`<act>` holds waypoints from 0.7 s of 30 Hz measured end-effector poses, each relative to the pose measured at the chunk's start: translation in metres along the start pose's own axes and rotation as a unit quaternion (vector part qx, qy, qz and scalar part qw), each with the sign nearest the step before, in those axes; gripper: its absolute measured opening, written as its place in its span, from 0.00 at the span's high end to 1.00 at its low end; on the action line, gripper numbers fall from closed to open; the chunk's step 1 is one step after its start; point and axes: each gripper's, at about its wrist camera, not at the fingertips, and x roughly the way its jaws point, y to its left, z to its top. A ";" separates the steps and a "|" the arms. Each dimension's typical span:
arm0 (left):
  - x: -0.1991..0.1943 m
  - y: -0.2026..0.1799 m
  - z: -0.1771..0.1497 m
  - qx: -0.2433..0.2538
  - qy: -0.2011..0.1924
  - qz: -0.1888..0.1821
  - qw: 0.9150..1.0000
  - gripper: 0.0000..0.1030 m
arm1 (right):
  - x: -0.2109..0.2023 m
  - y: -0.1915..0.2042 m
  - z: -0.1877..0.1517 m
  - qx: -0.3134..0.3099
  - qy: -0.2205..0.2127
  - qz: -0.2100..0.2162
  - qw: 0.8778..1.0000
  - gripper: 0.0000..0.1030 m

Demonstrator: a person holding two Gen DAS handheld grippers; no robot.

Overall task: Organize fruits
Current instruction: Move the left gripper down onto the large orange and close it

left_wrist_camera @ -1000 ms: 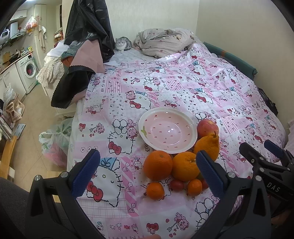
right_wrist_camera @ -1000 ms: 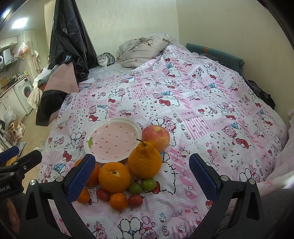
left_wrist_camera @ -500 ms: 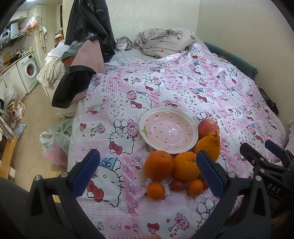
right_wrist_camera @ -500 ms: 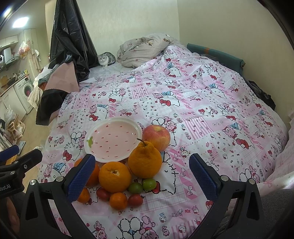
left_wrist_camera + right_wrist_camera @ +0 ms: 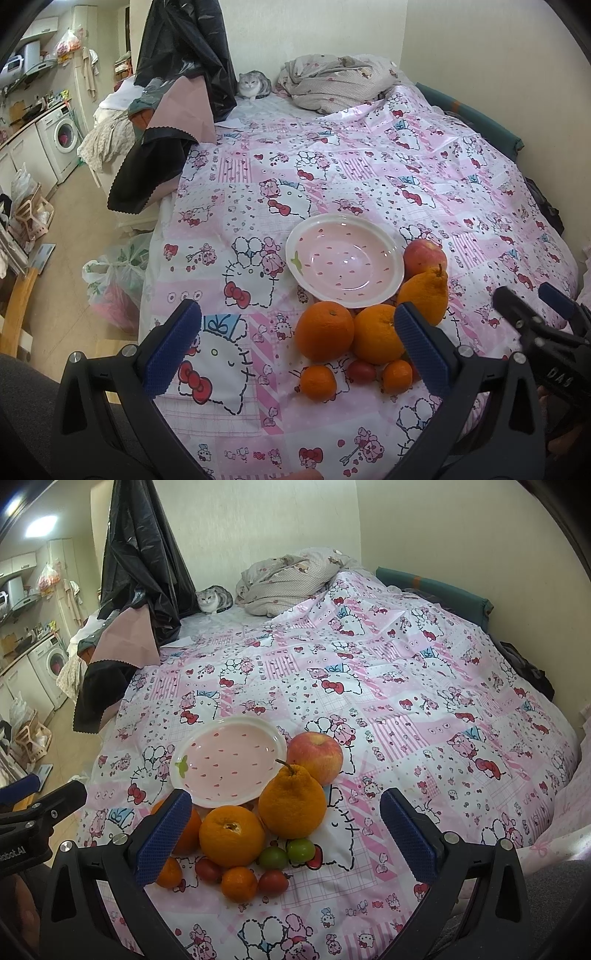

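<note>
A pink strawberry-print bowl [image 5: 345, 258] [image 5: 229, 762] sits empty on the bed. Fruit lies beside it: a red apple [image 5: 314, 757], a knobby-topped orange [image 5: 291, 805], two round oranges [image 5: 324, 329] [image 5: 232, 835], small tangerines [image 5: 239, 883], small red fruits [image 5: 273, 881] and two small green fruits [image 5: 301, 850]. My left gripper [image 5: 295, 350] is open and empty, held above the bed just short of the fruit. My right gripper [image 5: 286, 836] is open and empty, over the near side of the pile.
The pink cartoon-print bedspread [image 5: 406, 709] covers the bed. A grey cat [image 5: 214, 599] sits at the far end by a crumpled blanket [image 5: 291, 578]. Dark clothes [image 5: 177, 55] hang at the left edge. A plastic bag [image 5: 114, 280] lies on the floor left.
Both views have drifted very slightly; the fruit and bowl have not moved and both grippers stay open.
</note>
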 end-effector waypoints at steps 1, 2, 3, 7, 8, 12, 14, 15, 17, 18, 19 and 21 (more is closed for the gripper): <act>0.002 0.003 0.002 -0.005 0.002 0.005 1.000 0.00 | 0.001 -0.008 0.004 0.018 0.003 0.004 1.000 0.00; 0.005 0.007 0.004 -0.011 0.008 0.010 1.000 0.00 | 0.002 -0.013 0.006 0.030 0.005 0.006 1.000 0.00; 0.010 0.011 0.006 -0.016 0.014 0.013 1.000 0.00 | 0.003 -0.018 0.009 0.041 0.007 0.008 0.999 0.00; 0.035 0.029 0.014 -0.048 0.063 0.030 0.996 0.00 | 0.021 -0.052 0.022 0.096 0.048 0.006 0.994 0.00; 0.043 0.032 0.015 -0.054 0.079 0.028 0.995 0.00 | 0.026 -0.057 0.023 0.103 0.062 0.009 0.993 0.00; 0.079 0.037 0.012 -0.081 0.150 0.010 0.985 0.03 | 0.054 -0.072 0.023 0.139 0.119 0.027 0.983 0.00; 0.097 0.033 0.010 -0.087 0.179 0.002 0.980 0.09 | 0.060 -0.075 0.021 0.148 0.129 0.029 0.980 0.00; 0.103 0.030 0.009 -0.088 0.189 -0.001 0.978 0.10 | 0.063 -0.076 0.019 0.152 0.132 0.028 0.979 0.00; 0.120 0.024 0.007 -0.091 0.213 -0.013 0.973 0.12 | 0.068 -0.077 0.015 0.159 0.143 0.031 0.976 0.00; 0.129 0.020 0.005 -0.093 0.226 -0.018 0.970 0.14 | 0.071 -0.078 0.014 0.164 0.148 0.034 0.975 0.00; 0.136 0.017 0.003 -0.095 0.237 -0.021 0.967 0.15 | 0.072 -0.080 0.014 0.169 0.151 0.037 0.973 0.00; 0.151 0.010 0.000 -0.096 0.257 -0.023 0.961 0.17 | 0.075 -0.083 0.012 0.178 0.156 0.039 0.971 0.00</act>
